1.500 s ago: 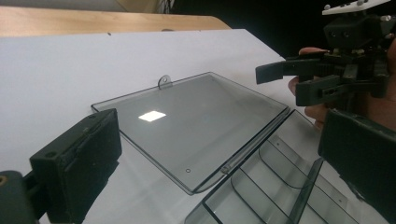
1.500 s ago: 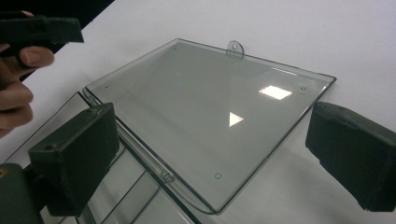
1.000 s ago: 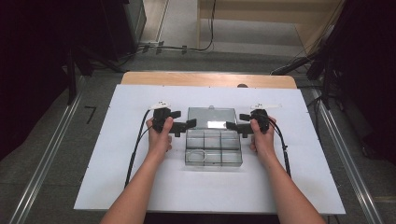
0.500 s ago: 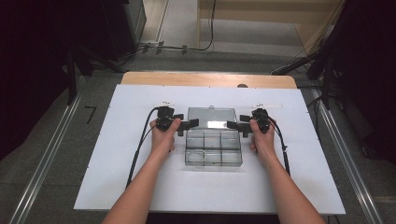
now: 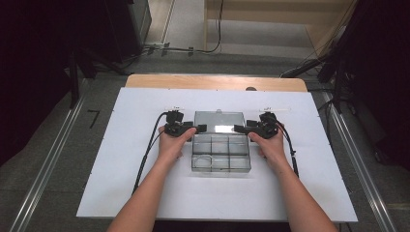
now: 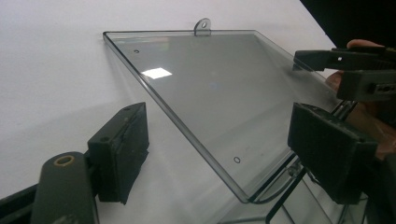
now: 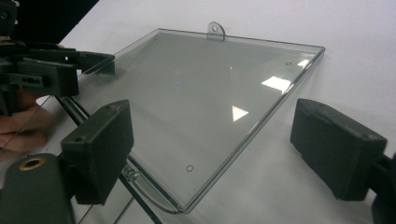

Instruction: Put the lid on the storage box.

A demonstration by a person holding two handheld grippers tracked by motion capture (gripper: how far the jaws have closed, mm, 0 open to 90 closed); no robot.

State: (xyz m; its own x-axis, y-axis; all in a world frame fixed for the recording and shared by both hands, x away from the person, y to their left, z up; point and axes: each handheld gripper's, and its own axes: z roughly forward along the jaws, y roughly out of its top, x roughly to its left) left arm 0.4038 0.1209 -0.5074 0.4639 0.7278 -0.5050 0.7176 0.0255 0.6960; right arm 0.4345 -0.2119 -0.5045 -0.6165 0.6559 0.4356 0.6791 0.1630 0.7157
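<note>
From the high view we saw a clear compartment box (image 5: 221, 153) at the middle of the white tabletop (image 5: 121, 183), its lid (image 5: 218, 120) laid back flat behind it. The left claw (image 5: 200, 128) and the right claw (image 5: 238, 128) stood at opposite lid edges, likely to share the lift and close it. The compartments looked empty, though we could not be sure.

In the left gripper view, the jaws stood apart, straddling the lid's side edge without gripping.

In the right gripper view, the jaws also gaped around the opposite edge, holding nothing.
</note>
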